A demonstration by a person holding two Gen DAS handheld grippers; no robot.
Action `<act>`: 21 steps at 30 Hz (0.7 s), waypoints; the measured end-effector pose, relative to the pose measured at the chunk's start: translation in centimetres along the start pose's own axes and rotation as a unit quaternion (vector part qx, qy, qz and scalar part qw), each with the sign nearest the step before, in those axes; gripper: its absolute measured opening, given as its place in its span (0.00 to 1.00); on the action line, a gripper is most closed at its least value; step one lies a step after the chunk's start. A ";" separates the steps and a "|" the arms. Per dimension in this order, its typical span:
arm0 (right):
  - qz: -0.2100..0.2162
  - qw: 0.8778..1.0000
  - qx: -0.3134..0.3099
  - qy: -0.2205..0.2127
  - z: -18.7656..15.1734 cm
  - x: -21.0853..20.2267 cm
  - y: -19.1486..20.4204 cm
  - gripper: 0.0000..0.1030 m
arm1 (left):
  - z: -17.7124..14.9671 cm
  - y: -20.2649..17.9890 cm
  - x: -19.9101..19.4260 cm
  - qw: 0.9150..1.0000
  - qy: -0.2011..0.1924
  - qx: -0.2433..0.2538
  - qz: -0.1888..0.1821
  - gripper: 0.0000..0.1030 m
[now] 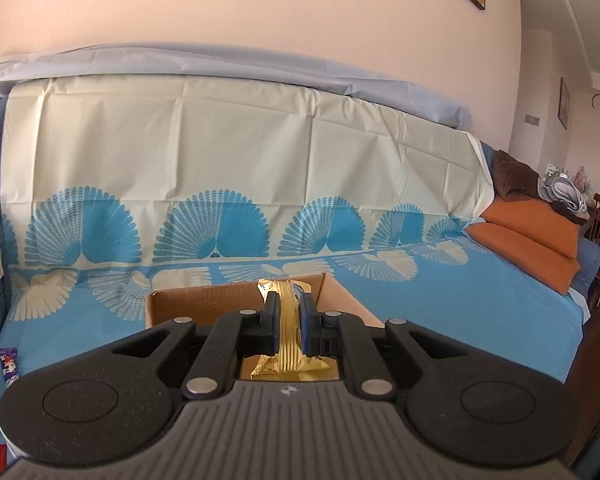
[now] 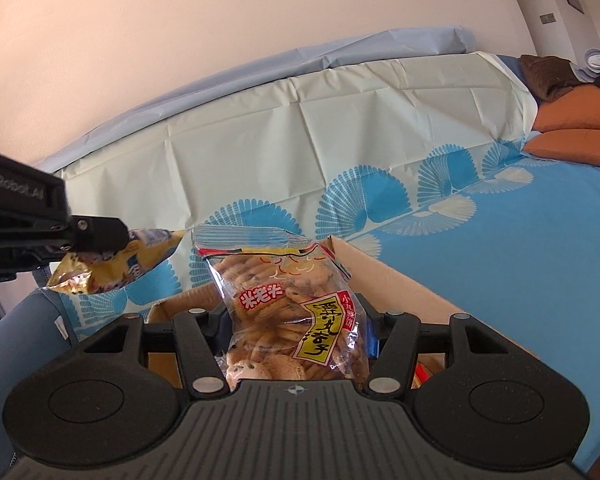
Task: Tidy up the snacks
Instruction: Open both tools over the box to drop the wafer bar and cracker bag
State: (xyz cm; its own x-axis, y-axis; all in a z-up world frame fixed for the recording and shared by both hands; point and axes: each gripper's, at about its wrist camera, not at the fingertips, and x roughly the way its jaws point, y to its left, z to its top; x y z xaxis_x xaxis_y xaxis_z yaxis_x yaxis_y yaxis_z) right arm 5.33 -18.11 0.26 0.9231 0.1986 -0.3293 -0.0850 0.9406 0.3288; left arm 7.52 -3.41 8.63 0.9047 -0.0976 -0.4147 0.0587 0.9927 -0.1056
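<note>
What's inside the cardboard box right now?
Inside the cardboard box, only a red-and-white wrapper shows at the right. The cracker bag held by the right gripper hides the rest.

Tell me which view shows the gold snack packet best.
The right wrist view: there the gold snack packet appears side-on, its printed face visible, clamped in the left claw beside the cookie bag. The left wrist view shows only its narrow pinched edge between the pads, over the cardboard box.
</note>
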 end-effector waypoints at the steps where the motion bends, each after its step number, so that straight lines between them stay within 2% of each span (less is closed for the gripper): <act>1: -0.002 1.000 0.004 -0.004 0.0 0.0 -0.1 0.58 | 0.2 -0.4 0.4 1.000 0.000 0.003 -0.003 0.10; 9: -0.008 0.999 0.012 -0.030 0.3 -0.5 -0.6 0.58 | 2.5 -1.4 1.6 1.000 -0.019 0.015 -0.013 0.10; 11: -0.010 0.999 0.018 -0.041 0.3 -0.7 -0.7 0.61 | 2.9 -1.6 1.6 0.999 -0.010 0.018 -0.025 0.11; 12: -0.010 0.999 0.019 -0.044 0.2 -0.8 -0.6 0.71 | 2.9 -1.7 1.5 0.999 -0.007 0.019 -0.031 0.13; 13: -0.011 0.999 0.018 -0.047 0.2 -0.9 -0.5 0.84 | 2.9 -1.7 1.3 0.999 -0.007 0.021 -0.034 0.16; 15: -0.010 0.998 0.011 -0.055 0.1 -1.2 -0.2 0.86 | 2.4 -1.7 0.2 0.999 -0.018 0.033 -0.036 0.48; 17: 0.001 0.998 0.000 -0.056 0.0 -1.3 0.2 0.86 | 1.7 -1.5 -1.3 0.998 -0.035 0.045 -0.023 0.62; 21: 0.006 0.998 -0.016 -0.055 -0.4 -1.5 1.0 0.86 | -0.3 0.1 -4.2 0.998 -0.051 0.046 0.001 0.67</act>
State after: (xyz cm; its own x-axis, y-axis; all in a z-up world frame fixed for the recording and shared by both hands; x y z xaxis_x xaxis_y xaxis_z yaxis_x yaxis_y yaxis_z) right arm 3.71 -17.35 0.76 0.9577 0.1793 -0.2253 -0.1063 0.9473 0.3021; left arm 3.58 -2.87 10.09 0.9430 -0.0924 -0.3197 0.0907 0.9957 -0.0201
